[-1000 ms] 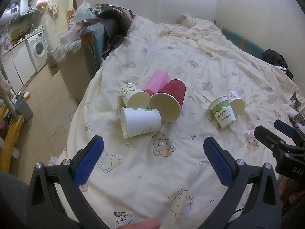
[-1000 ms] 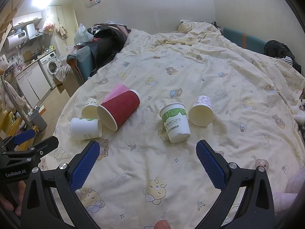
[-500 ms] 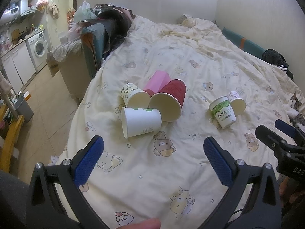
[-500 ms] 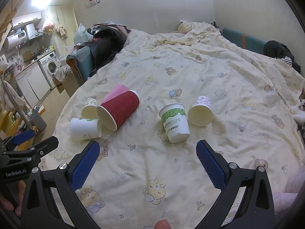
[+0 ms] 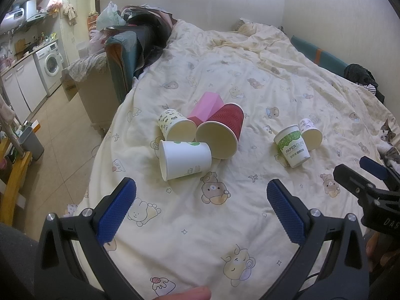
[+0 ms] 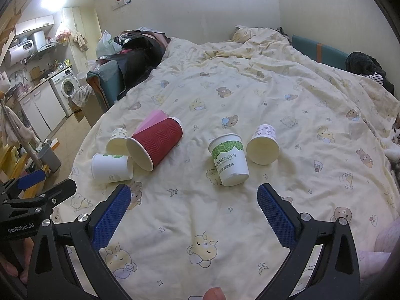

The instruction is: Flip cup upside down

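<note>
Several paper cups lie on their sides on a bear-print bedspread (image 5: pixel 225 225). A red ribbed cup (image 5: pixel 222 130) (image 6: pixel 155 145), a white cup with green print (image 5: pixel 185 158) (image 6: pixel 111 167), a small patterned cup (image 5: pixel 175 125) (image 6: pixel 117 141) and a pink cup (image 5: pixel 206 105) form the left cluster. A green-banded cup (image 5: pixel 292 146) (image 6: pixel 230 158) and a small lilac cup (image 5: pixel 310 132) (image 6: pixel 263 143) lie to the right. My left gripper (image 5: pixel 200 210) is open and empty in front of the cluster. My right gripper (image 6: pixel 193 212) is open and empty in front of the green-banded cup.
The bed's left edge drops to a tiled floor (image 5: pixel 57 130) with a grey bin (image 5: pixel 32 141) and a washing machine (image 5: pixel 51 65). A cat (image 5: pixel 388 140) lies at the bed's right edge. A teal armchair (image 5: pixel 125 57) piled with clothes stands at the far left.
</note>
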